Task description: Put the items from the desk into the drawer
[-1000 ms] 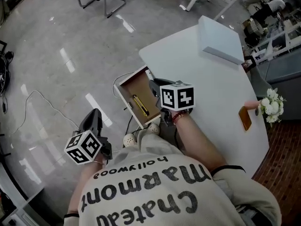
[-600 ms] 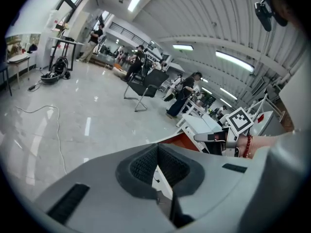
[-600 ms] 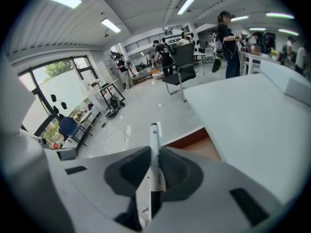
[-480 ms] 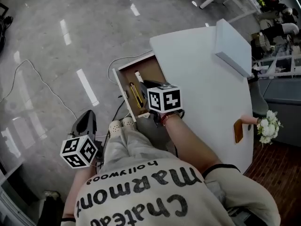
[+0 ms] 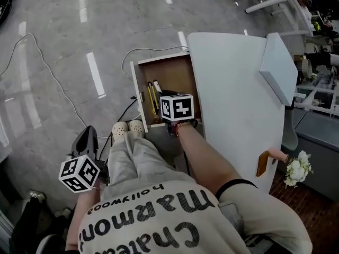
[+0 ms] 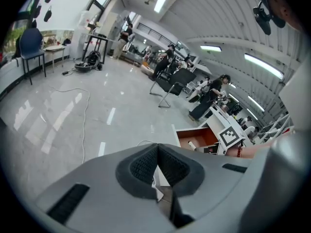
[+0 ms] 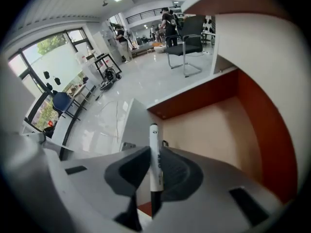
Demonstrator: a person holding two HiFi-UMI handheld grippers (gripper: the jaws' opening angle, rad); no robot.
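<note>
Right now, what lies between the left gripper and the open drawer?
In the head view, the person's white shoes on the grey floor separate the left gripper from the drawer.

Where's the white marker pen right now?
In the right gripper view, the white marker pen is clamped in the right gripper, its tip poking out over the open wooden drawer.

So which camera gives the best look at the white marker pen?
The right gripper view: the pen stands mid-picture, clamped in the right tool above the drawer. The head view shows only its white end poking past the tool; the left gripper view, a tiny far-off sliver.
</note>
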